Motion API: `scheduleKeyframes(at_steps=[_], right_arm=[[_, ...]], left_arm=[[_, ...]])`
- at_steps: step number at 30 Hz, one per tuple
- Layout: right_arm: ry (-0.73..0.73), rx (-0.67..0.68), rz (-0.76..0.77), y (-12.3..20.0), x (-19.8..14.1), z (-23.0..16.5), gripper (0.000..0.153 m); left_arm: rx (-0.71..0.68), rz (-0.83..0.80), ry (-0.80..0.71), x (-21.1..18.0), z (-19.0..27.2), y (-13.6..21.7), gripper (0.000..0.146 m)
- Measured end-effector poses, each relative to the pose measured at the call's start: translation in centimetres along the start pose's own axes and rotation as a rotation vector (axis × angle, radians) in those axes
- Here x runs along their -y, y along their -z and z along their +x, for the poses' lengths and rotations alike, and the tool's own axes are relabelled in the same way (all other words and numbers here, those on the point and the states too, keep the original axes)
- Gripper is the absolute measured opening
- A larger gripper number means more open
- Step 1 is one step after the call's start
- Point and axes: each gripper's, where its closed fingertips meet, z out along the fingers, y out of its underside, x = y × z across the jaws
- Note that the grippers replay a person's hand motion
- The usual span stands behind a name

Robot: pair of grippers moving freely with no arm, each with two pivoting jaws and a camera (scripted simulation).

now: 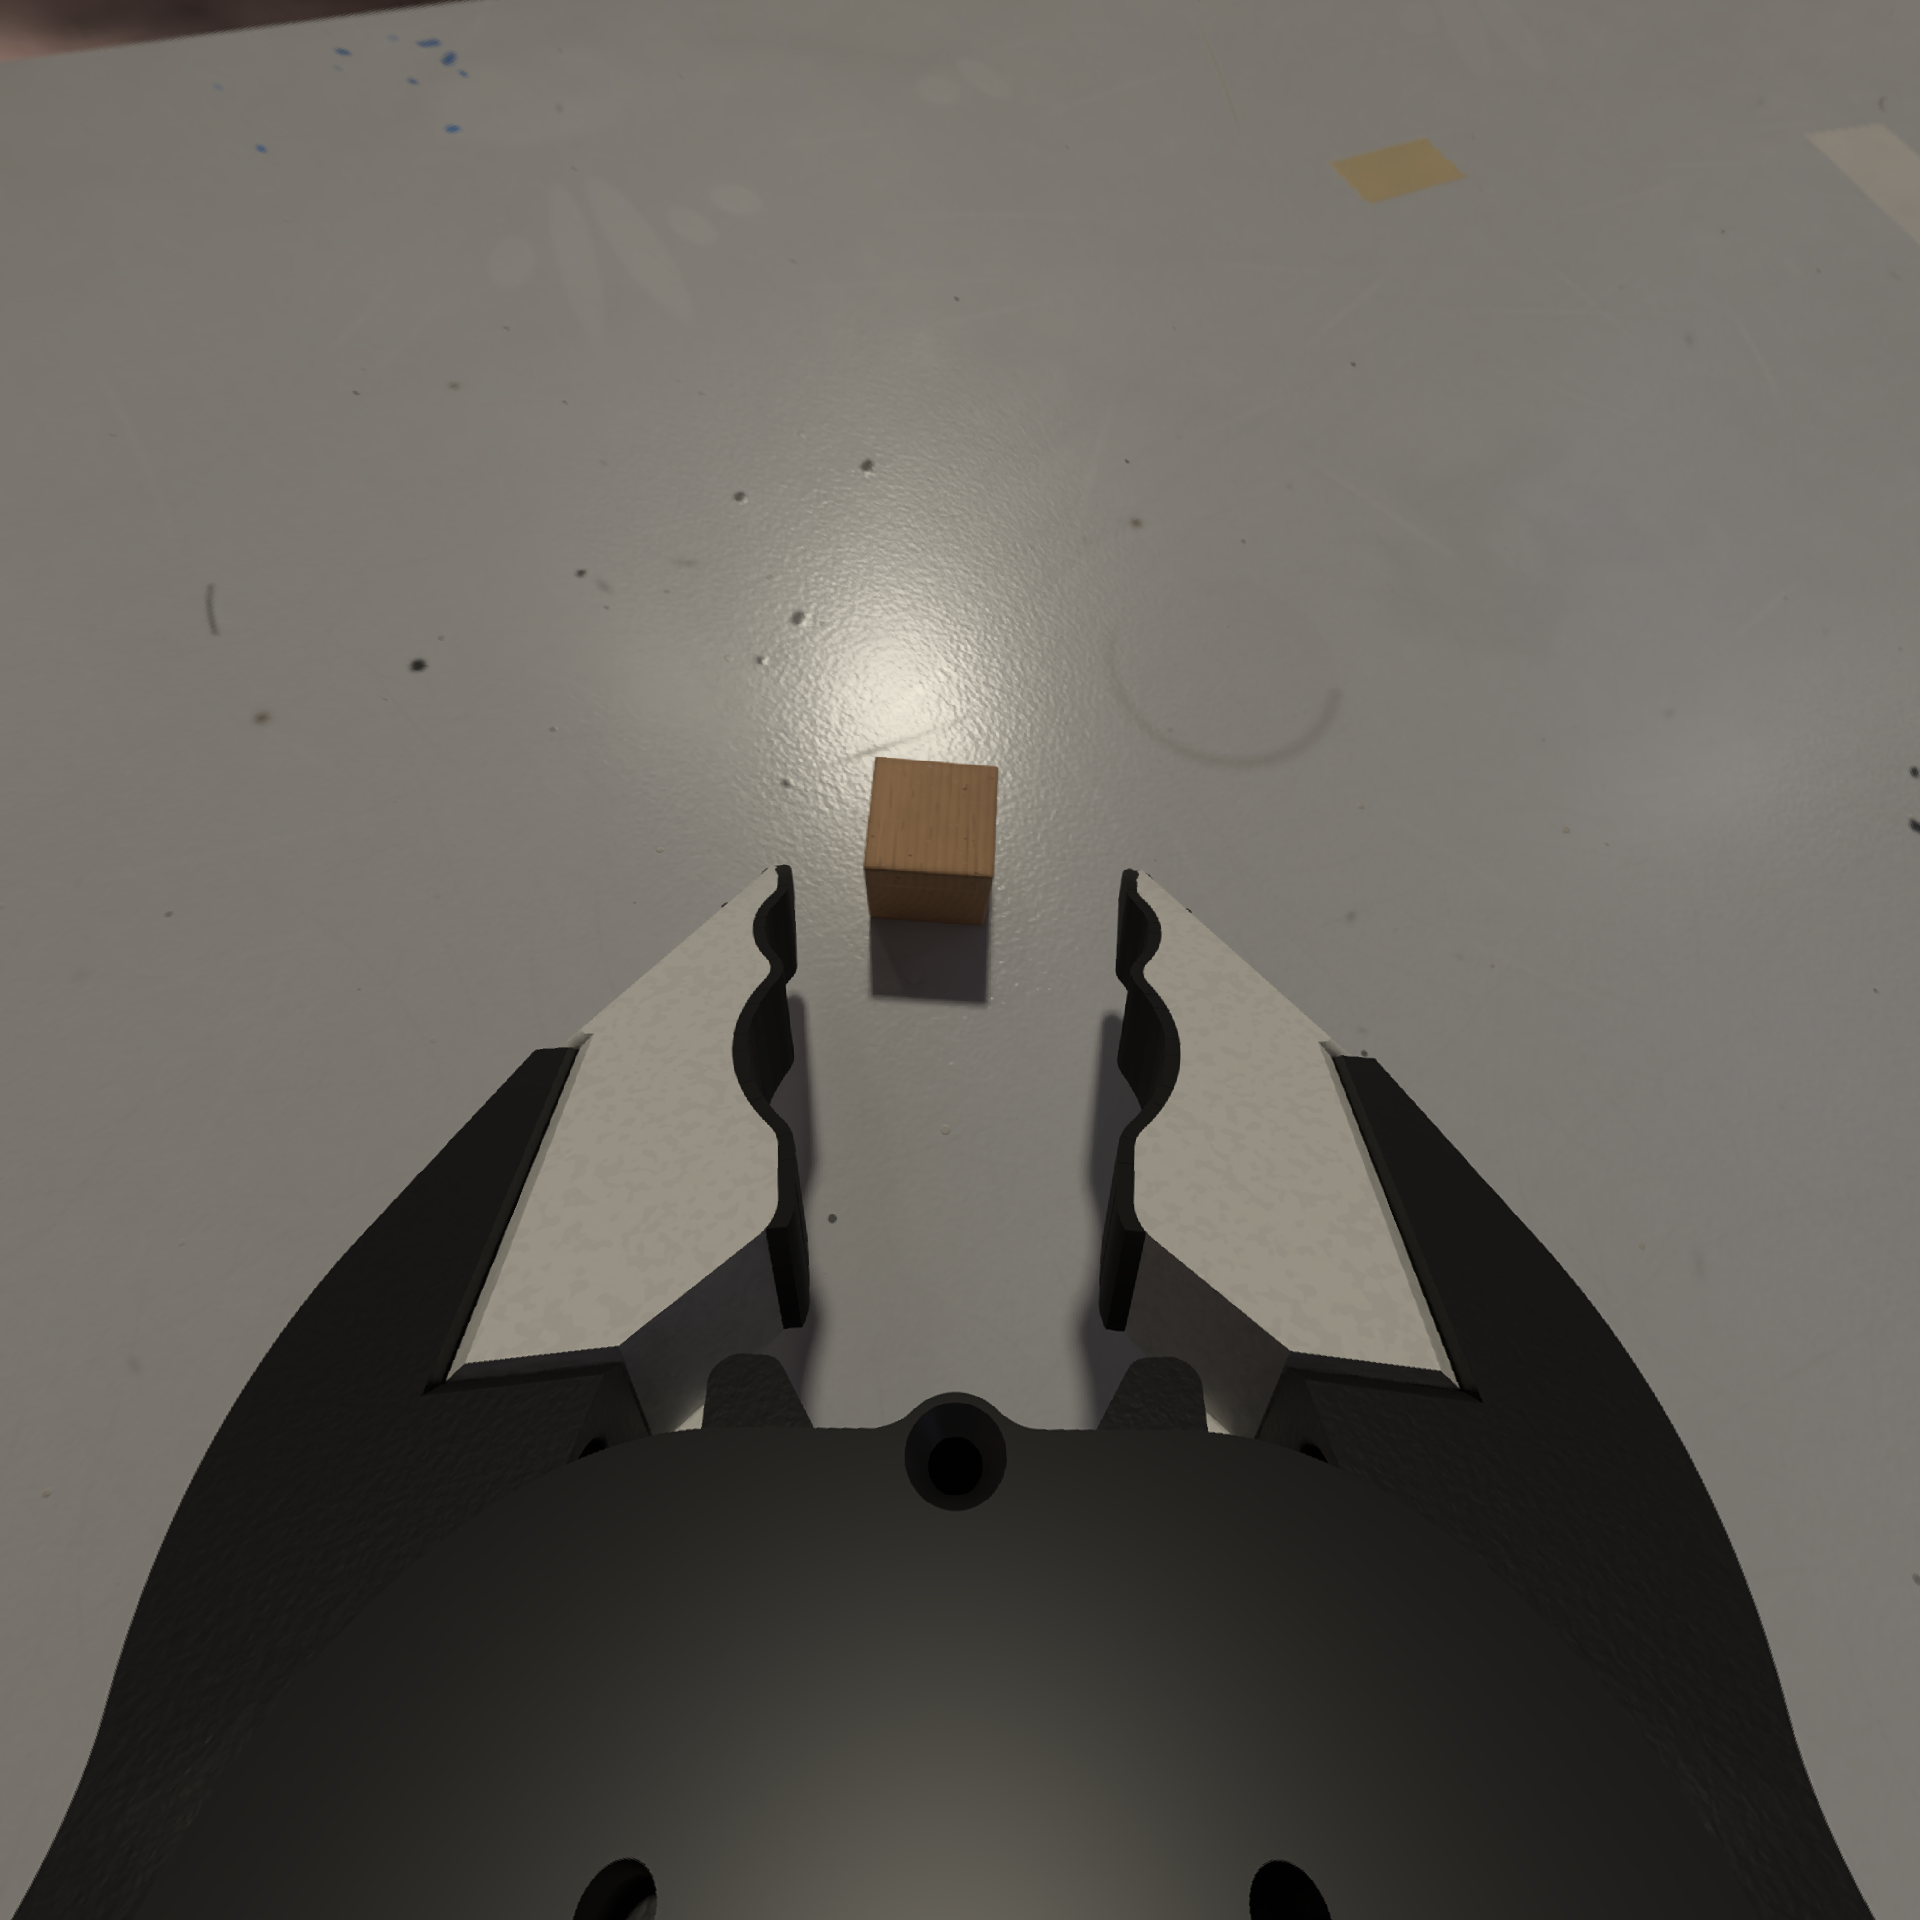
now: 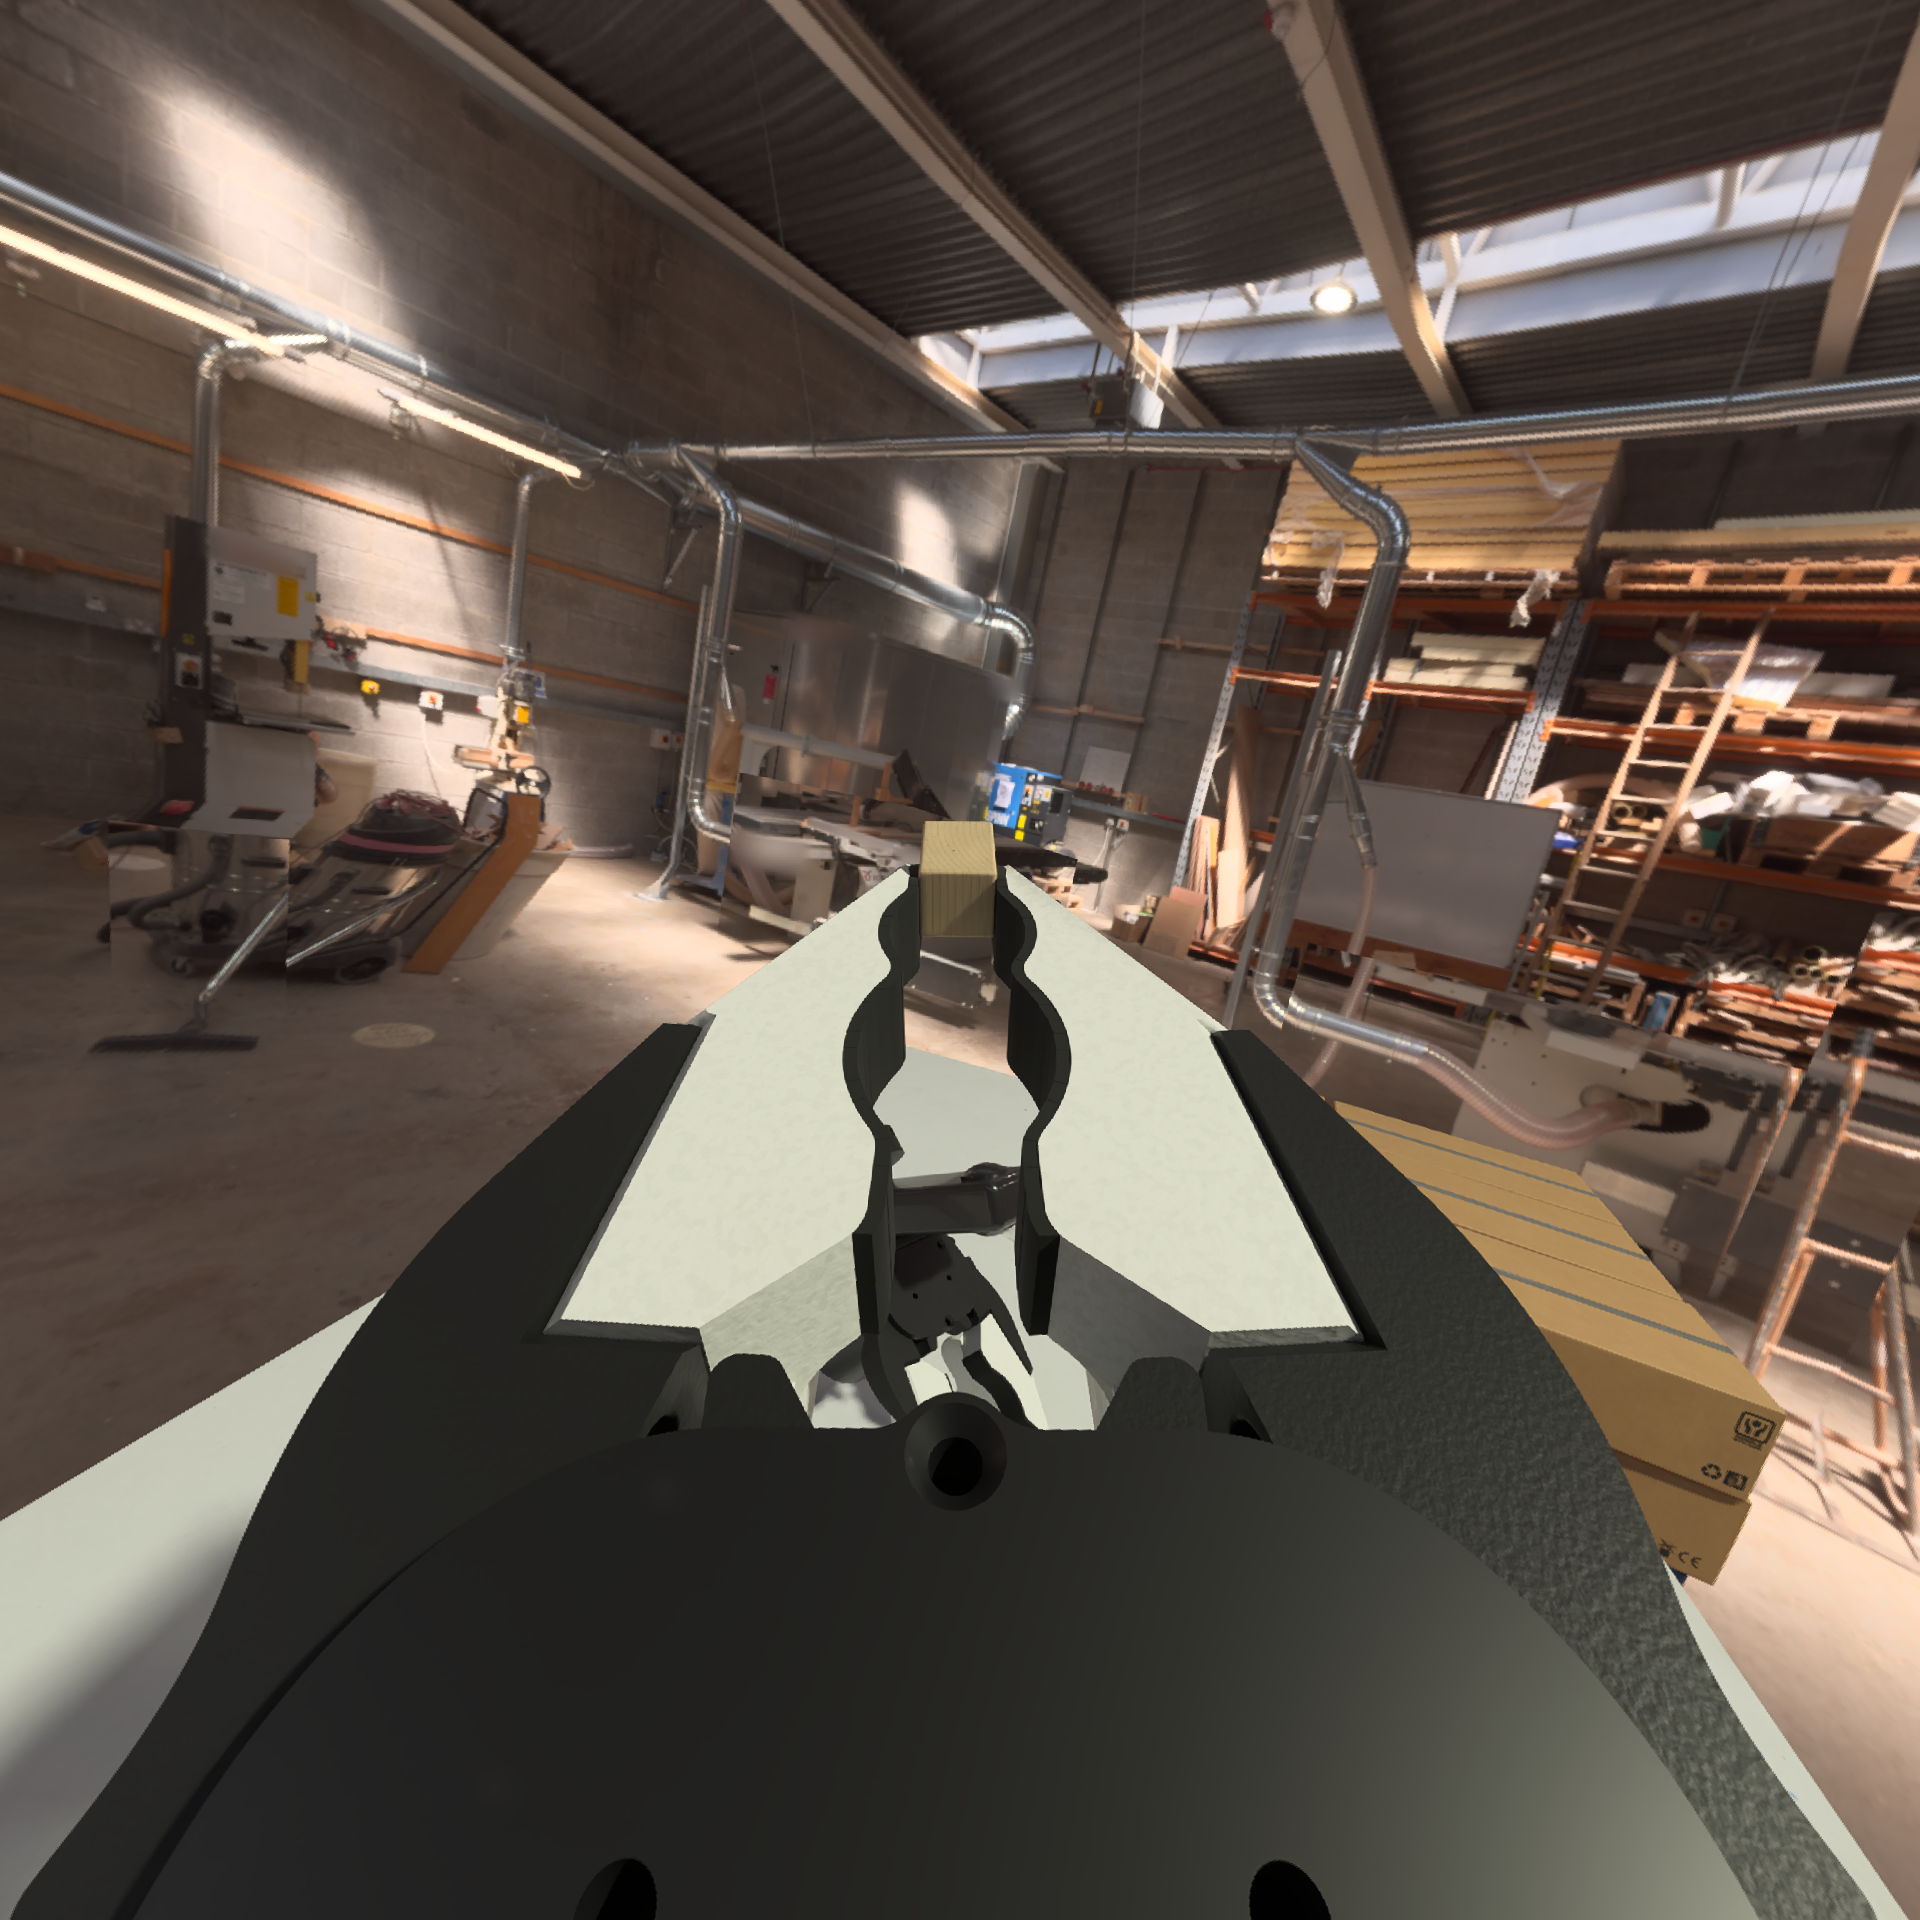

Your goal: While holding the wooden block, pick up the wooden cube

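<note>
Approach is the step in hand: one half of the task is judged done and the other is not yet begun. In the right wrist view the wooden block (image 2: 957, 883) is seen pinched at the very tips of the right tongs (image 2: 957, 902), closed in on its two sides and carried high, with workshop racks and ducting seen behind it and the pale table (image 2: 125, 1558) far below at 7 o'clock. Only the outermost part of the fingers (image 2: 899, 914) is laid against the block, so the hold is judged shallow. Part of another gripper is glimpsed down through the gap between the fingers; little more can be told of it.

In the left wrist view the wooden cube (image 1: 932, 840) is found resting flat on the grey, speckled table (image 1: 416, 416), at 12 o'clock from the left tongs (image 1: 956, 896) and just beyond the tips. The left tongs are spread wide, nothing is held, nothing is touched. The cube sits a shade toward the 11 o'clock fingertip rather than dead centre, and its faces are turned very slightly off square. A yellow tape patch (image 1: 1395, 169) lies well off at 1 o'clock.

Next, a forward advance toward 12 o'clock is called for, with a small nudge left so the cube is centred, then a descent and a closing on its side faces. All the while the right grip must be kept firm.
</note>
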Motion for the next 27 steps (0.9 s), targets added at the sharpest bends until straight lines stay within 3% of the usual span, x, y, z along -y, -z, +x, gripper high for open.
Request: scheduleKeyframes(at_steps=[8, 13, 21, 27], right_arm=[[-0.001, -0.012, -0.057, -0.8, -1.3, 0.3, 0.012], [-0.008, -0.012, -0.074, -1.1, -1.9, 0.5, 0.012], [-0.009, -0.017, -0.081, -1.0, -2.1, 0.7, 0.012], [-0.009, -0.02, -0.105, -1.2, -2.6, 0.8, 0.012]], left_arm=[[-0.018, -0.014, 0.013, 0.7, -0.2, -1.4, 0.069], [-0.042, -0.09, -0.013, 0.1, 0.0, -2.3, 0.062], [-0.003, -0.089, -0.057, -0.1, -0.3, -2.0, 0.033], [0.011, -0.121, -0.088, -0.3, -0.5, -2.4, 0.039]])
